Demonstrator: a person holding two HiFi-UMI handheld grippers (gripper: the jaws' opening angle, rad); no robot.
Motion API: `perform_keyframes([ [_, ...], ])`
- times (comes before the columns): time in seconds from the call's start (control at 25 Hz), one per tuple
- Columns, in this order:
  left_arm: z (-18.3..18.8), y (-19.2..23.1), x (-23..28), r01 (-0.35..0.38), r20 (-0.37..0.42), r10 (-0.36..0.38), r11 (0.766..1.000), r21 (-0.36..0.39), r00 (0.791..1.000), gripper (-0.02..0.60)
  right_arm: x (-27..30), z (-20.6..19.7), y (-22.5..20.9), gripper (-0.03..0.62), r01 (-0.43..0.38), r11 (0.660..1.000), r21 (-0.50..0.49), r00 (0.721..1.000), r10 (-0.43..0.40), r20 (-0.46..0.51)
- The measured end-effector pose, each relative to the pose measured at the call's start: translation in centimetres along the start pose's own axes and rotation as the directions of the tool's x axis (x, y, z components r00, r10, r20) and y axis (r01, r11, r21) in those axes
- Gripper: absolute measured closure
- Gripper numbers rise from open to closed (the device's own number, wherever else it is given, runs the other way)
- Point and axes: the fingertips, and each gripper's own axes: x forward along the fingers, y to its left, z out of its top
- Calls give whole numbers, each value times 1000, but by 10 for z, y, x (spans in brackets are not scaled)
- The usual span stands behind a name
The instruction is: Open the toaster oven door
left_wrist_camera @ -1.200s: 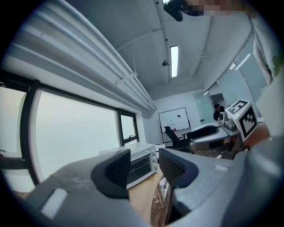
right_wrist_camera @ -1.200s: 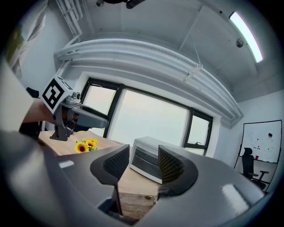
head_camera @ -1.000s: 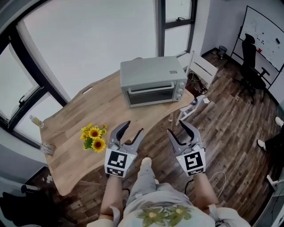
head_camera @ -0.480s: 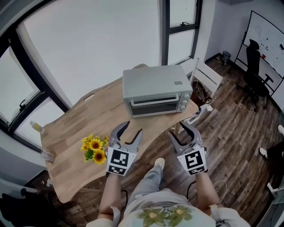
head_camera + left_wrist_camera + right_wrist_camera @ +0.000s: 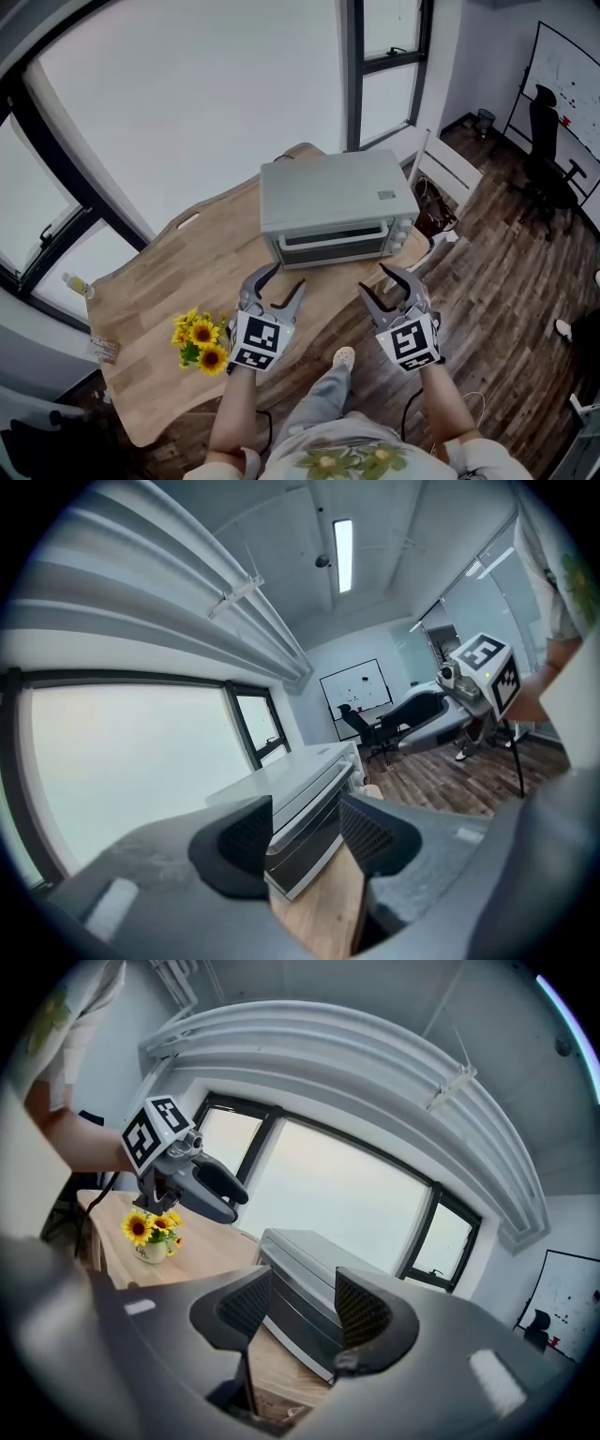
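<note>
A grey toaster oven [image 5: 336, 206] stands on the far right end of a wooden table [image 5: 178, 281], its glass door [image 5: 336, 243] shut, its handle bar along the door's top. It shows between the jaws in the left gripper view [image 5: 305, 803] and in the right gripper view [image 5: 300, 1312]. My left gripper [image 5: 277, 286] hangs open over the table's near edge, short of the oven's front. My right gripper [image 5: 392, 283] is open too, off the table's edge below the oven's right corner. Both hold nothing.
A small pot of sunflowers [image 5: 202, 339] sits on the table to the left of my left gripper. A white chair [image 5: 441, 169] stands to the right of the oven. An office chair [image 5: 553, 164] and a whiteboard [image 5: 567, 75] stand at the far right. Windows run behind the table.
The view has closed in on the table: the oven now lies nearer to both grippers. Both grippers stay open and have moved forward toward the oven's front.
</note>
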Motion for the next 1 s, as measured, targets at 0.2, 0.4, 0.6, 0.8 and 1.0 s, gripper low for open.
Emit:
perform_keyframes([
  [0.2, -13, 5, 29, 23, -38, -23, 1000, 0, 999, 360, 25, -8, -9, 396, -44, 999, -15, 999, 44, -32],
  [0.4, -25, 6, 53, 43, -79, -40, 998, 37, 996, 360, 49, -23, -18, 396, -87, 996, -33, 994, 84, -62],
  [0.6, -41, 10, 75, 66, -139, -55, 995, 78, 989, 360, 75, -45, -30, 396, -119, 990, -70, 986, 110, -125],
  [0.8, -56, 12, 91, 91, -192, -69, 990, 108, 979, 360, 94, -61, -35, 396, -153, 985, -83, 976, 137, -172],
  [1.0, -69, 14, 110, 124, -241, -90, 984, 131, 966, 360, 111, -74, -38, 396, -181, 977, -114, 964, 153, -218],
])
